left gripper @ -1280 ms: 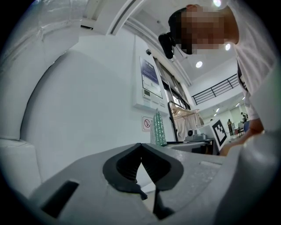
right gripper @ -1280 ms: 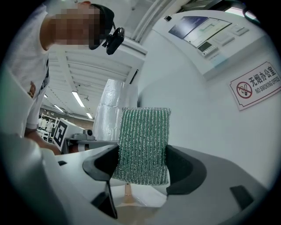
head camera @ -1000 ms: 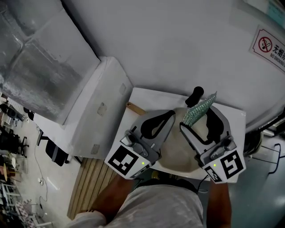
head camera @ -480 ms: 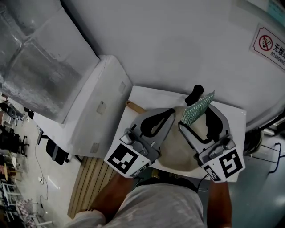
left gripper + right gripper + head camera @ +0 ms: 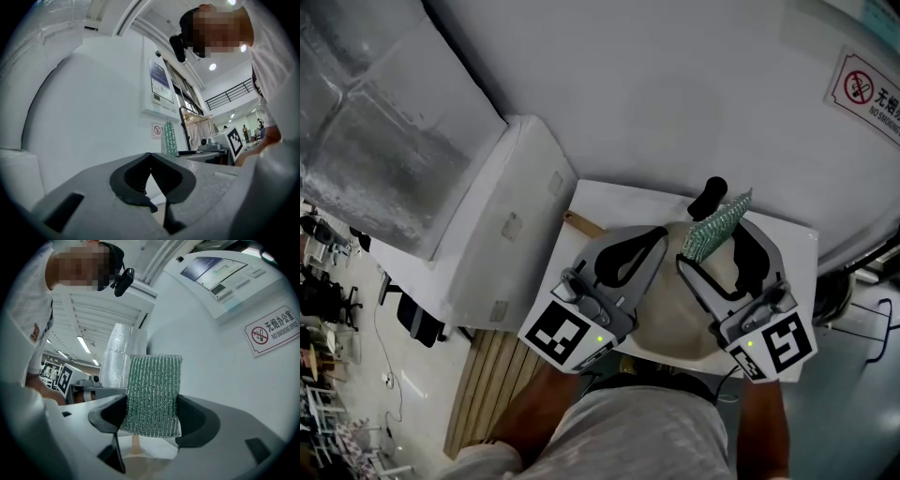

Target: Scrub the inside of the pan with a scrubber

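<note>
On the left, the left gripper [image 5: 656,242] hung over the near-left part of the pan [image 5: 673,323], its claw drawn fully together with nothing in it. The pan sat on the white table [image 5: 600,202], its pale inside showing between the two tools and its black handle [image 5: 710,199] pointing away toward the wall. A wooden piece [image 5: 581,226] poked out from beneath the left tool; what it belonged to could not be told. To the right, the right gripper [image 5: 719,246] had its claw clamped on the green scrubber [image 5: 717,228], which stood upright above the far side of the pan, apparently clear of its surface. By that reading the scrubber had been picked up, but the scrubbing itself was left to do: it had to be lowered and worked round the inside. No view showed whether any of the pan had already been cleaned. Only the head view gave the pan and table whole. The left gripper view looked at the wall and proved those jaws met empty. The right gripper view showed both pads pressing the scrubber's edges, and a no-smoking sign [image 5: 272,331] beyond.
</note>
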